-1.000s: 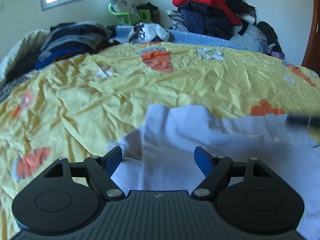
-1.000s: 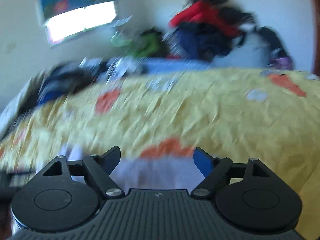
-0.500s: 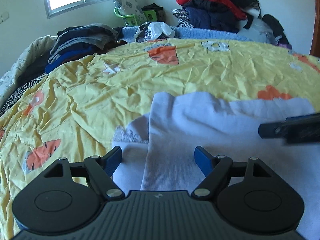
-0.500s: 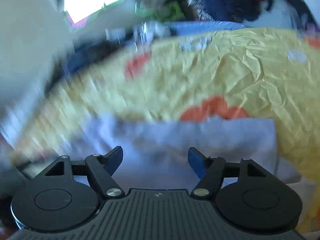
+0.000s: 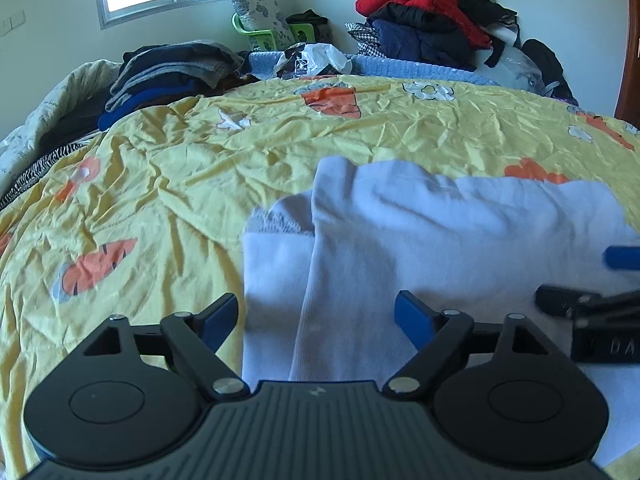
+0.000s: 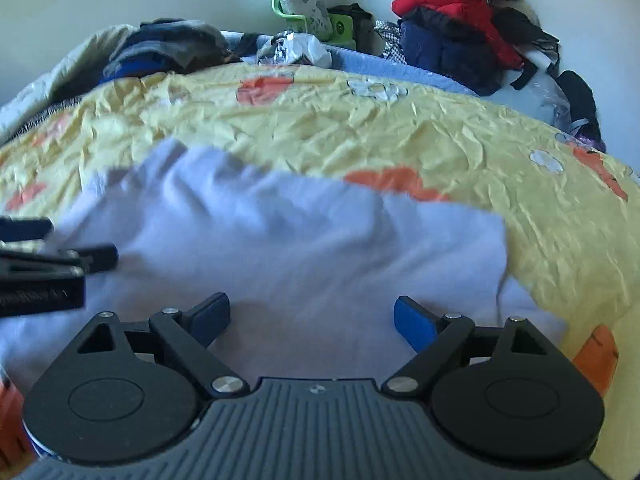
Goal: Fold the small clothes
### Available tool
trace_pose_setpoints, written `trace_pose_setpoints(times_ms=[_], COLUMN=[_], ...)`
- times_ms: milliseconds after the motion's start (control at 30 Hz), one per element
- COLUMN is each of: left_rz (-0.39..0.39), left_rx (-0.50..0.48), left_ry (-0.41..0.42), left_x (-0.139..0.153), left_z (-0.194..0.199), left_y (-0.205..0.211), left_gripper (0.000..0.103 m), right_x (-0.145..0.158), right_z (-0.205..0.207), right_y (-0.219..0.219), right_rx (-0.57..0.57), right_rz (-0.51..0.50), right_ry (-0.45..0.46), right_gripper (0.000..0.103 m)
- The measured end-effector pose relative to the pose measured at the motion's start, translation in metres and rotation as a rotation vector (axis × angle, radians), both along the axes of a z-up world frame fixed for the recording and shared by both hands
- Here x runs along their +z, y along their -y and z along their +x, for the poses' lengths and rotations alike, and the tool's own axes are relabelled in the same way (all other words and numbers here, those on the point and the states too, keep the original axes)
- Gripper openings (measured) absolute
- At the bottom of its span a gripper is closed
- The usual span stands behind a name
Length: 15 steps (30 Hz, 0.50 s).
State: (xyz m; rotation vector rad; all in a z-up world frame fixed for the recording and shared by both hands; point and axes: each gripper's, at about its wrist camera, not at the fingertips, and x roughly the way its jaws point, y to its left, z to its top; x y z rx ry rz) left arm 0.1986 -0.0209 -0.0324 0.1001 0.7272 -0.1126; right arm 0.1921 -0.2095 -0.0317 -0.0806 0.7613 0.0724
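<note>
A pale lilac-white garment (image 5: 420, 232) lies partly folded on the yellow bedsheet (image 5: 160, 176), with one layer lapped over another at its left side. My left gripper (image 5: 316, 316) hangs low over the garment's near left part. Its jaws are opening, with cloth beneath them and the pads pressing on nothing. My right gripper (image 6: 312, 318) is over the garment (image 6: 300, 240) toward its right side. Its jaws are opening wide too, and nothing is pinched. Each gripper shows at the edge of the other's view: the right gripper (image 5: 592, 280) and the left gripper (image 6: 48, 248).
At the bed's far left sits a stack of folded dark clothes (image 5: 172, 68). A white plastic bag (image 5: 316, 58) lies at the far edge. A heap of red and navy jackets (image 5: 424, 20) rises at the back right, beside a green basket (image 5: 272, 36) with a pillow.
Both grippers have come down closer to the garment. The right gripper swung in from the right, entered the left wrist view, and its jaws spread wider. The left jaws widened slightly.
</note>
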Motion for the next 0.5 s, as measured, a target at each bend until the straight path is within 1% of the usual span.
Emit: trace_pose_setpoints(times_ms=[33,67,100,133,200,267,367,433,500], left_rz=[-0.004,-0.007,-0.01,-0.016,-0.044,-0.059,-0.057,-0.055,-0.081], left_rx=[-0.001,-0.004,-0.004,0.001,0.006,0.002,0.004,0.008,0.015], left_ry=[0.001,0.002,0.002,0.002,-0.007,-0.019,-0.009,-0.008,-0.001], left_x=[0.0,0.0,0.001,0.002,0.002,-0.001,-0.005,-0.008,-0.012], left_z=[-0.003,-0.005,-0.008,-0.011,-0.017,-0.023,-0.033,-0.039,-0.045], left_y=[-0.002,-0.003,-0.005,-0.008,-0.013,-0.016,-0.02,-0.022,-0.026], left_gripper=[0.087,0.087,0.087,0.087,0.087,0.088,0.091,0.093,0.096], right_x=[0.002,0.004,0.007,0.013,0.019,0.017,0.005,-0.004,-0.005], right_z=[-0.002,-0.004,-0.005,-0.013,-0.034,-0.047,-0.06,-0.065,-0.073], right_y=[0.0,0.003,0.001,-0.001,-0.009,-0.017,-0.027,-0.028,-0.03], right_rx=[-0.024,-0.084,-0.129,-0.155,-0.099,-0.061,-0.066,-0.07,-0.086], right_rz=[-0.01,-0.019,-0.016,0.001,0.04,0.044,-0.021,-0.019,-0.01], right_ry=[0.01,0.012,0.015,0.037,0.08,0.079,0.043,0.026,0.049], right_gripper=[0.096,0.094,0.09,0.09,0.094,0.096,0.096,0.098,0.101])
